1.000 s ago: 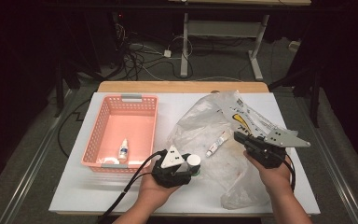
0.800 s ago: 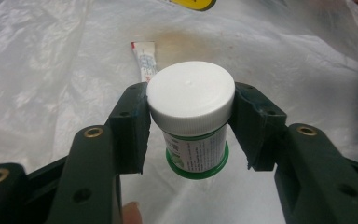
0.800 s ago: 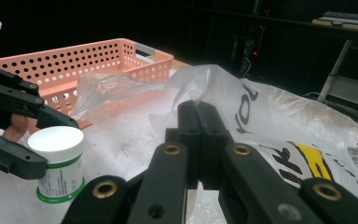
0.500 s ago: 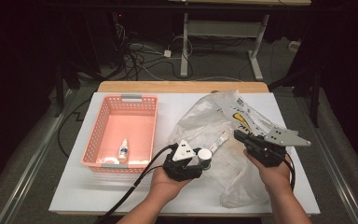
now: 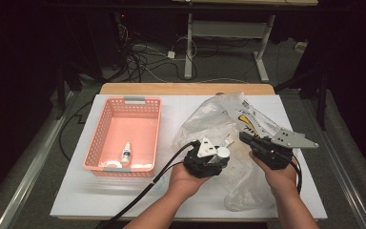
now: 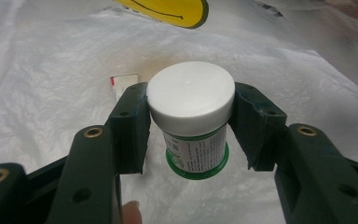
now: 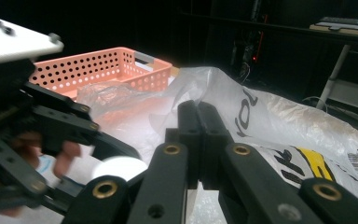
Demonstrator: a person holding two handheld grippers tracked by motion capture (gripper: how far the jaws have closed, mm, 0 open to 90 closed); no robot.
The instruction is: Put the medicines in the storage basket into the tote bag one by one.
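Left gripper (image 6: 190, 126) fingers half-open, clamped on white-capped jar (image 6: 192, 114) — right gripper (image 7: 198, 140) fingers fully closed, pinching plastic bag (image 7: 270, 121).

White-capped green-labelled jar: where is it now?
The white-capped green-labelled jar sits between the left gripper fingers, over the clear plastic bag, right of the pink perforated basket.

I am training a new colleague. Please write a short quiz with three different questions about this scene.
1. True or false: the left gripper holds a white-capped jar.
2. What lies in the pink basket? A) small bottle B) spoon C) cup
3. What do the right gripper jaws pinch?

Key:
1. True.
2. A, a small bottle.
3. The plastic bag, at a fold of its film.
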